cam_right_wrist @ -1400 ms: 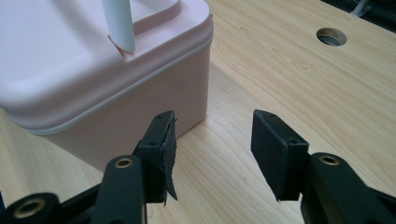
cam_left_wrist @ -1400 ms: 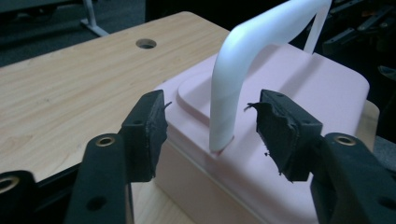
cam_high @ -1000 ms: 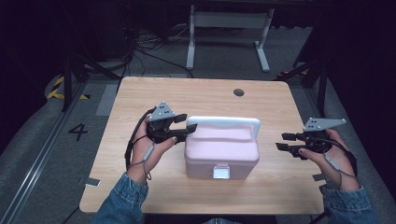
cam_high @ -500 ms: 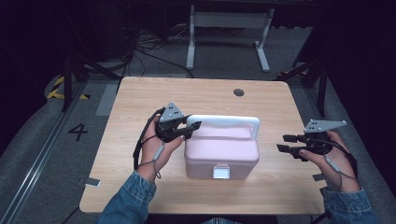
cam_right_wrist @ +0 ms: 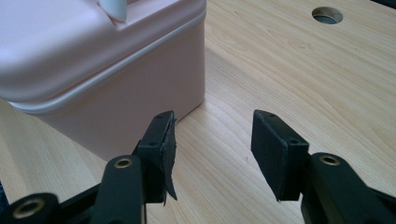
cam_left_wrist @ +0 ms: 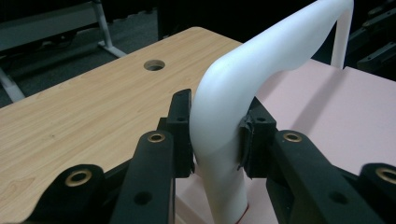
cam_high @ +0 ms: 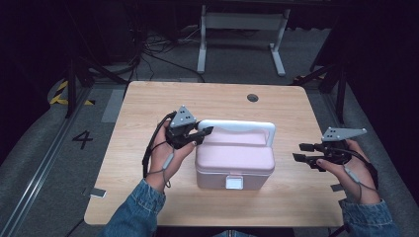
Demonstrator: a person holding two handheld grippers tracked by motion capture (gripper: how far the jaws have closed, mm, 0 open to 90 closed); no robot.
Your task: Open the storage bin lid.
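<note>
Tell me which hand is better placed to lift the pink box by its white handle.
Left. The left tool is already shut on the handle at its left end. The right tool is open, off to the side of the box, touching nothing.

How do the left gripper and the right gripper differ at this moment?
The left gripper has its jaws shut on the white handle of the pink box; the right gripper has open jaws holding nothing. The left is at the box; the right stays apart, beside it. Both have black jaws.
</note>
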